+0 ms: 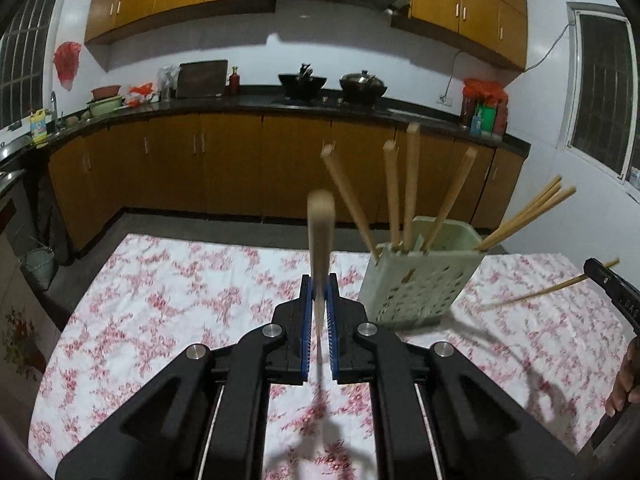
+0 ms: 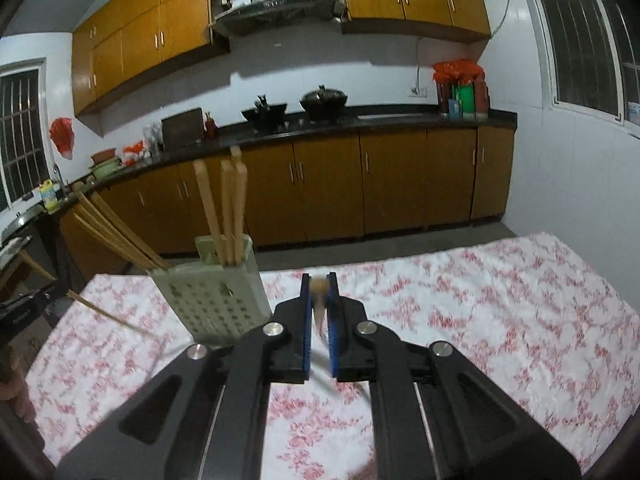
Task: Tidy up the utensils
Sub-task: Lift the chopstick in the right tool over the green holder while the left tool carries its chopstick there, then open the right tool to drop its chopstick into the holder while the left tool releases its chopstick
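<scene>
A pale green perforated utensil holder (image 1: 416, 280) stands on the floral tablecloth (image 1: 180, 300), with several wooden chopsticks (image 1: 410, 188) upright or leaning in it. My left gripper (image 1: 320, 284) is shut on a chopstick (image 1: 320, 240) that points up and forward, left of the holder. My right gripper (image 2: 319, 284) is shut on a chopstick (image 2: 320, 304) seen end-on, right of the holder (image 2: 216, 296). In the left wrist view the right gripper (image 1: 612, 288) shows at the right edge with its chopstick (image 1: 540, 292) angled down toward the cloth.
The table (image 2: 500, 320) is covered by the red-and-white floral cloth. Behind it run wooden kitchen cabinets (image 1: 240, 160) and a dark counter (image 1: 240, 102) with woks (image 1: 364, 84), bowls and bottles. A person's hand (image 1: 624, 384) shows at the right edge.
</scene>
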Available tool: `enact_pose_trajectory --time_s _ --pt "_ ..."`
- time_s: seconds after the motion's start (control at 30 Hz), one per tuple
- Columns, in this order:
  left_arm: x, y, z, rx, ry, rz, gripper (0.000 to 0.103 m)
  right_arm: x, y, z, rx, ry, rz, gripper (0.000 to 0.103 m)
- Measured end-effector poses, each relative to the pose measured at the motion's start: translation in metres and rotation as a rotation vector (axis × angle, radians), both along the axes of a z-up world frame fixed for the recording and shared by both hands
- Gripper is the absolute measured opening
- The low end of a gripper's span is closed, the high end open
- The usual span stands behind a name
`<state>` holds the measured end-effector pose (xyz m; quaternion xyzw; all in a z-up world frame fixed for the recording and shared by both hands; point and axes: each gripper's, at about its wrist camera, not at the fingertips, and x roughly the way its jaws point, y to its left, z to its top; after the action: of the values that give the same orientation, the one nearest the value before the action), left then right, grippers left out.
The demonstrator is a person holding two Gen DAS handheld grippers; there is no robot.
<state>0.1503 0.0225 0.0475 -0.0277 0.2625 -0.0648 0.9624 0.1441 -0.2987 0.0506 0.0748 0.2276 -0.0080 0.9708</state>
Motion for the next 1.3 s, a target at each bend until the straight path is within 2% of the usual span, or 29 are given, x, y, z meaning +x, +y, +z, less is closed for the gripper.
enact_pose_trajectory --time_s 0.37,0.5,0.67,0.83,0.97,1.1,1.3 --pt "-0.005 -0.019 0.036 -0.022 -0.083 -0.062 0.008 -0.012 0.009 0.059 0.071 -0.106 0.115 0.008" --pt "-0.006 -0.031 0.053 -0.067 -0.127 -0.099 0.007 -0.012 0.020 0.084 0.089 -0.174 0.151 0.008" --pt "-0.004 -0.050 0.092 -0.145 -0.251 -0.126 0.008 -0.008 0.032 0.118 0.102 -0.291 0.154 0.008" --pt "0.010 -0.065 0.114 -0.145 -0.356 -0.096 0.008 0.008 0.039 0.134 0.097 -0.359 0.126 0.008" --pt "0.026 -0.069 0.110 -0.106 -0.393 -0.049 0.008 0.027 0.041 0.136 0.100 -0.385 0.103 0.008" --pt "0.041 -0.065 0.094 -0.111 -0.367 -0.032 0.008 0.045 0.045 0.132 0.074 -0.409 0.082 0.008" --pt "0.059 -0.060 0.067 -0.127 -0.292 -0.038 0.008 0.075 0.048 0.098 0.085 -0.313 0.084 0.008"
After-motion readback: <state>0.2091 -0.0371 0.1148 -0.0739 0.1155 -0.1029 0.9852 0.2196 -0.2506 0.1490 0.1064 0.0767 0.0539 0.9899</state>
